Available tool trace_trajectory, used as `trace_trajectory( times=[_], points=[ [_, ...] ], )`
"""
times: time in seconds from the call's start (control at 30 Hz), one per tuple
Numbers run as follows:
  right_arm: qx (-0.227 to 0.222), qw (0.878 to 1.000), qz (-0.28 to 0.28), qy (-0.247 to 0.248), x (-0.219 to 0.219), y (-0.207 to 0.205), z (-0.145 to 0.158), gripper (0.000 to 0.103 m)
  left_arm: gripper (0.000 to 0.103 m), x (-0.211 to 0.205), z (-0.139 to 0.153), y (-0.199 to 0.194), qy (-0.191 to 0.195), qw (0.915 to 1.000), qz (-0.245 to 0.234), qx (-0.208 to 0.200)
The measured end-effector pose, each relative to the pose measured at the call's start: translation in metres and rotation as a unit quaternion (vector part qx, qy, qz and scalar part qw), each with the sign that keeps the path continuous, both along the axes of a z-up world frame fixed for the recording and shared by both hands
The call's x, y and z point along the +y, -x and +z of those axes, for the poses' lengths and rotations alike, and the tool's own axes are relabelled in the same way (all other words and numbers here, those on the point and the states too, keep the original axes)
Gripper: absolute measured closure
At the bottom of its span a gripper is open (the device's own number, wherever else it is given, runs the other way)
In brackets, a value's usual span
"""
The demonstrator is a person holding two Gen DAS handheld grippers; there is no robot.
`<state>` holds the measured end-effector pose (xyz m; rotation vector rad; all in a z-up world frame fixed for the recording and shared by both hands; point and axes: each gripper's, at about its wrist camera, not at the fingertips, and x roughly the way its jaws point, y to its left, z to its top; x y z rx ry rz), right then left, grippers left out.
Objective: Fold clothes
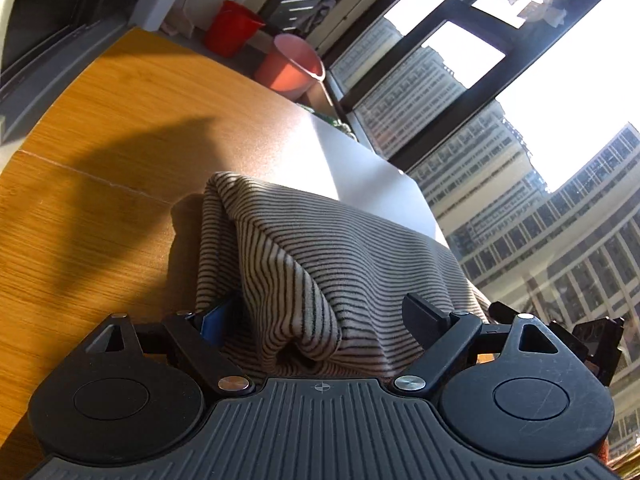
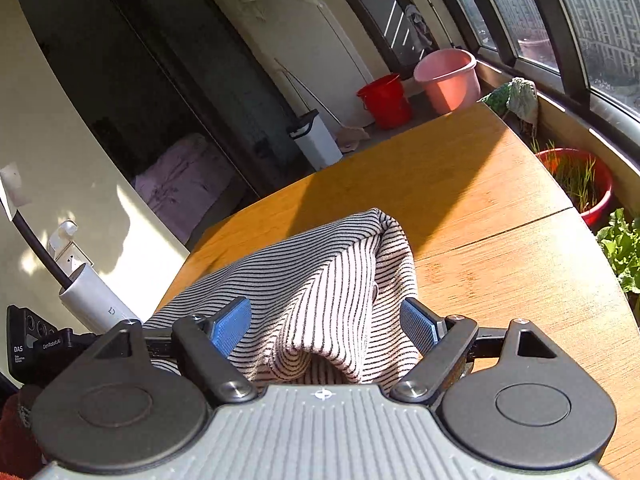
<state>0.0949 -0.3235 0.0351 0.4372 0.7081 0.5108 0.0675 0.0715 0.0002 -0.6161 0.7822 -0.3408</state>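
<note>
Striped cloth (image 1: 320, 256) lies bunched on the wooden table (image 1: 100, 200). My left gripper (image 1: 316, 320) and right gripper (image 2: 326, 324) are released, spread around its folds, seemingly not pinching.

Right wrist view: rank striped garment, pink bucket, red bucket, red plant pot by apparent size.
1. striped garment, though it is nearest the camera.
2. red plant pot, partly hidden by the table.
3. pink bucket.
4. red bucket, partly hidden behind the pink one, so unsure.
</note>
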Motion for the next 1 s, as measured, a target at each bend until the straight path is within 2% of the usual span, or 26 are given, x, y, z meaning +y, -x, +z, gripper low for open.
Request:
trace_trajectory(
  times=[0.07,0.13,0.17,0.2,0.23,0.3,0.4,0.5,0.63,0.7,0.77,0.83,0.9,1.0],
  points=[
    [0.003,1.000,0.018,0.008,0.012,-0.004,-0.010,0.048,0.017,-0.006,-0.001,-0.004,-0.004,0.9999,-0.002,-0.009],
    [-0.022,0.998,0.025,0.046,0.027,-0.002,-0.007,0.056,0.042,-0.014,0.002,-0.013,-0.021,0.9997,-0.009,-0.014],
    [-0.035,0.997,0.026,0.064,0.032,-0.001,-0.003,0.062,0.047,-0.018,0.006,-0.017,-0.036,0.9990,-0.014,-0.021],
    [-0.046,0.996,0.025,0.069,0.034,0.000,0.003,0.065,0.058,-0.020,0.011,-0.019,-0.048,0.9982,-0.017,-0.031],
    [-0.055,0.996,0.025,0.064,0.033,0.003,0.011,0.068,0.063,-0.021,0.019,-0.019,-0.055,0.9974,-0.020,-0.043],
    [-0.073,0.996,0.024,0.051,0.029,0.010,0.027,0.069,0.066,-0.023,0.033,-0.017,-0.064,0.9953,-0.025,-0.068],
    [-0.092,0.994,0.031,0.044,0.025,0.031,0.041,0.069,0.066,-0.023,0.055,0.000,-0.064,0.9911,-0.032,-0.112],
    [-0.095,0.994,0.041,0.045,0.022,0.055,0.045,0.069,0.066,-0.022,0.059,0.024,-0.062,0.9890,-0.039,-0.129],
    [-0.079,0.994,0.049,0.059,0.020,0.077,0.032,0.069,0.065,-0.021,0.035,0.044,-0.062,0.9913,-0.054,-0.103],
    [-0.060,0.993,0.043,0.088,0.023,0.080,0.017,0.068,0.065,-0.020,0.019,0.048,-0.074,0.9928,-0.049,-0.080],
    [-0.044,0.992,0.037,0.116,0.025,0.083,0.004,0.061,0.064,-0.015,0.006,0.048,-0.085,0.9943,-0.035,-0.054],
    [-0.038,0.993,0.038,0.103,0.019,0.083,0.004,0.058,0.060,-0.007,0.002,0.046,-0.085,0.9953,-0.021,-0.043],
    [-0.055,0.993,0.028,0.102,0.012,0.083,0.017,0.051,0.058,0.002,0.013,0.049,-0.087,0.9944,-0.009,-0.059],
    [-0.094,0.991,0.006,0.095,0.001,0.086,0.040,0.047,0.045,0.006,0.037,0.054,-0.088,0.9913,-0.002,-0.098]
  ],
)
